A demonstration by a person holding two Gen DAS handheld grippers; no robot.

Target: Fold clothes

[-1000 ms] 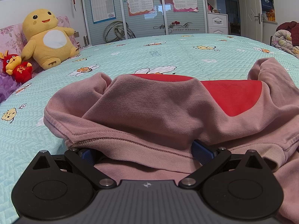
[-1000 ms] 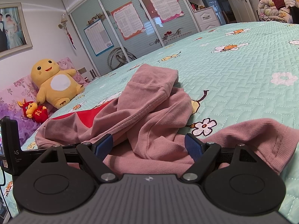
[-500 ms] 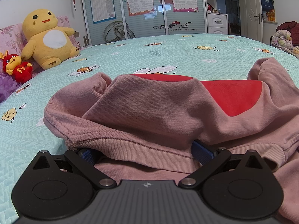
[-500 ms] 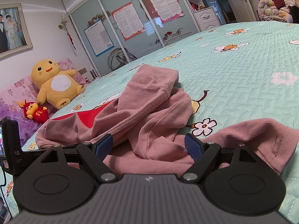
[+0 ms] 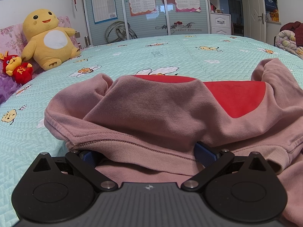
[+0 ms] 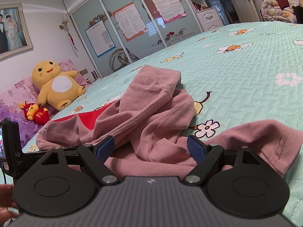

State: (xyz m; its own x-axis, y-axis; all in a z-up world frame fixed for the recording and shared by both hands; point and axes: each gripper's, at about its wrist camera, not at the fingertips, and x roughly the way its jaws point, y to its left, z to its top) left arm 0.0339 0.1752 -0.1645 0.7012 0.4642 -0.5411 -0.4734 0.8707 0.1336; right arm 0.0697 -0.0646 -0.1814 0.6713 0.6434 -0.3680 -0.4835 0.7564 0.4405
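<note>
Dusty-pink cotton, that's your sweatshirt (image 5: 151, 109), lying crumpled on the bed (image 5: 170, 53) with a big red patch (image 5: 236, 96) showing on top. Its ribbed hem runs right across the front of your left tongs (image 5: 147, 155) and droops over them, so both blue pads (image 5: 205, 154) are half buried in the fabric. They look spread wide, with cloth between them and no squeeze that I can see.

Over on your right tongs (image 6: 150, 147) it's clearer: the blue pads (image 6: 196, 150) stand far apart, low over a bunched fold of the same sweatshirt (image 6: 151, 113), nothing pinched. One sleeve is heaped up in the middle, and another pink bit trails off to the right, past the outer pad.

Around it, you've got the mint quilted bedspread with little flower and bee prints, a yellow plush toy (image 5: 49, 39) sitting against the pink floral headboard, and a small red plush (image 5: 17, 70) just beside it. Behind the bed there's a sliding wardrobe (image 5: 147, 11) with posters stuck on it, and a pile of bedding (image 6: 278, 3) in the far corner by the door
</note>
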